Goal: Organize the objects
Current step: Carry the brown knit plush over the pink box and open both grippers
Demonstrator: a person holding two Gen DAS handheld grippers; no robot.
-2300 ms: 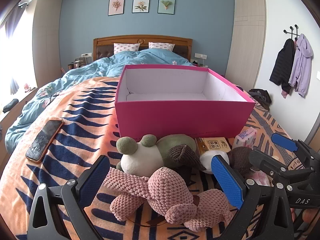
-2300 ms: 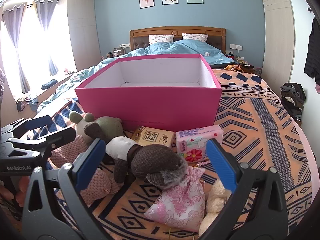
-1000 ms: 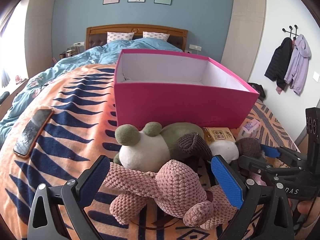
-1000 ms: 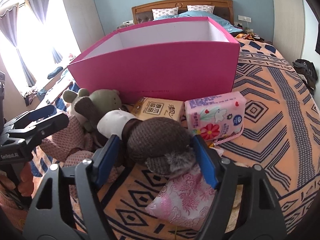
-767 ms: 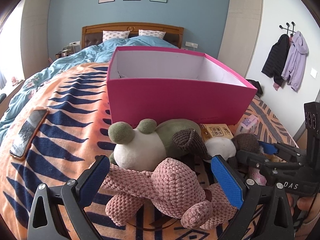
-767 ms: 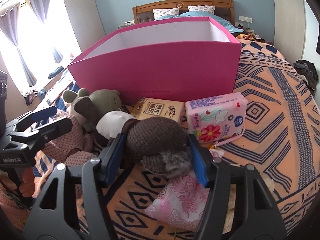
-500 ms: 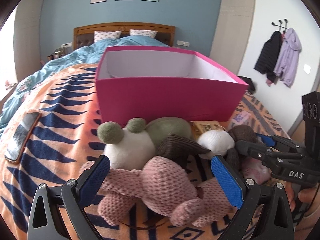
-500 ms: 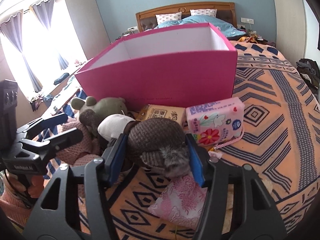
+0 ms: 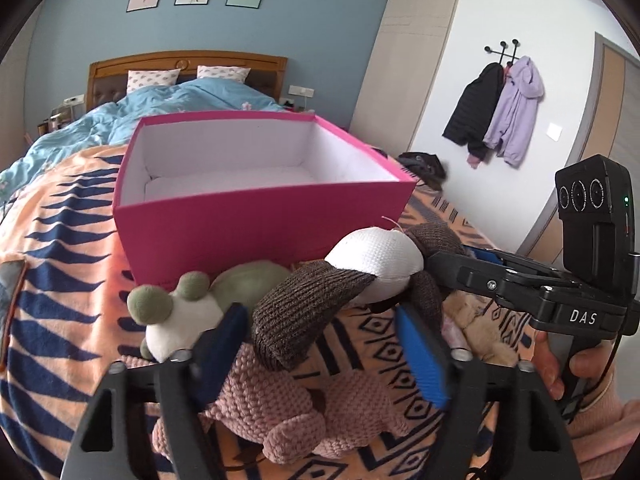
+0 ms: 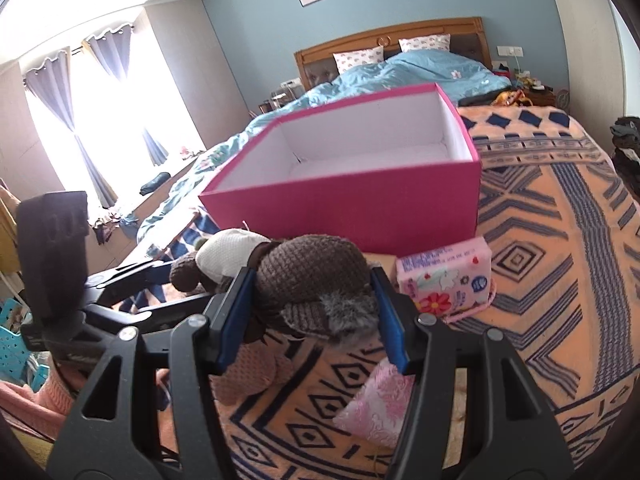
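Observation:
My right gripper is shut on a brown knitted toy with a white head and holds it a little above the bed. In the left wrist view that toy hangs in front of the open pink box, one brown ear drooping. My left gripper is closing. A pink knitted plush lies between its blue pads, and blanket still shows beside the right pad. A green and white plush lies just behind.
The pink box is white inside and holds nothing I can see. A pink tissue pack and a pink flowered pouch lie on the patterned blanket by my right gripper. A phone lies at the far left.
My right gripper closed on the brown toy and lifted it off the pile. The left gripper's jaws came much closer together around the pink plush, and its view swung to the right.

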